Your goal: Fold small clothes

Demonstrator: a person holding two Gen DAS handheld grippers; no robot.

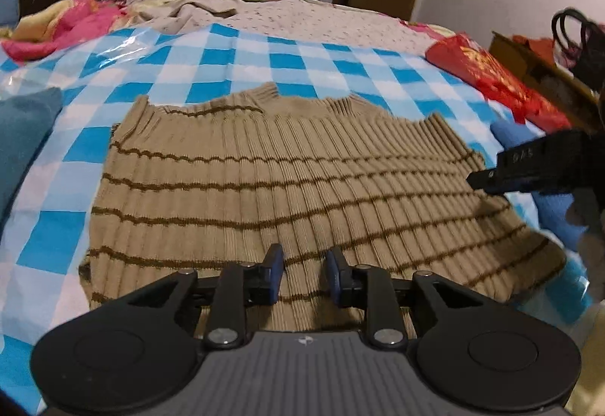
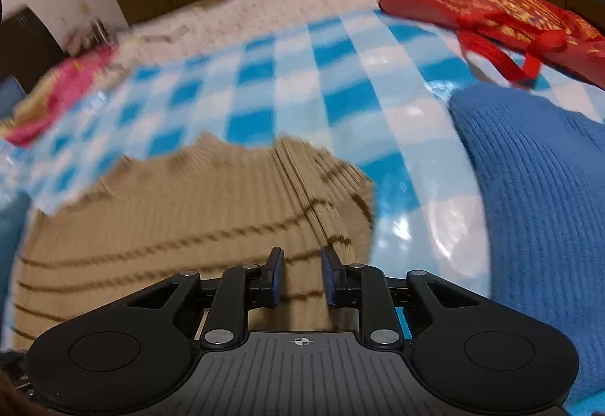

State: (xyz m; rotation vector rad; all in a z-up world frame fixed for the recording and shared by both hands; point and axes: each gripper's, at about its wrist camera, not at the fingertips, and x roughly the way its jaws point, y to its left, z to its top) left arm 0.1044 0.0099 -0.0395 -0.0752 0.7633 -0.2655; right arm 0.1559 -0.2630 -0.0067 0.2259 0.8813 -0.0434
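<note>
A tan ribbed knit sweater with thin brown stripes [image 1: 295, 181] lies spread flat on a blue-and-white checked cloth [image 1: 227, 61]. My left gripper [image 1: 304, 265] is open, its jaws a little apart, just above the sweater's near edge. My right gripper [image 2: 302, 265] is open too, over the sweater's right part [image 2: 189, 212]; that view is motion-blurred. The right gripper also shows in the left wrist view [image 1: 537, 166] beside the sweater's right edge.
A blue knit garment [image 2: 537, 197] lies to the right of the sweater. A red bag with gold print [image 2: 499, 8] is at the far right. A teal cloth [image 1: 22, 136] is at the left; pink bedding [image 1: 64, 27] and a beige garment [image 1: 196, 10] lie farther back.
</note>
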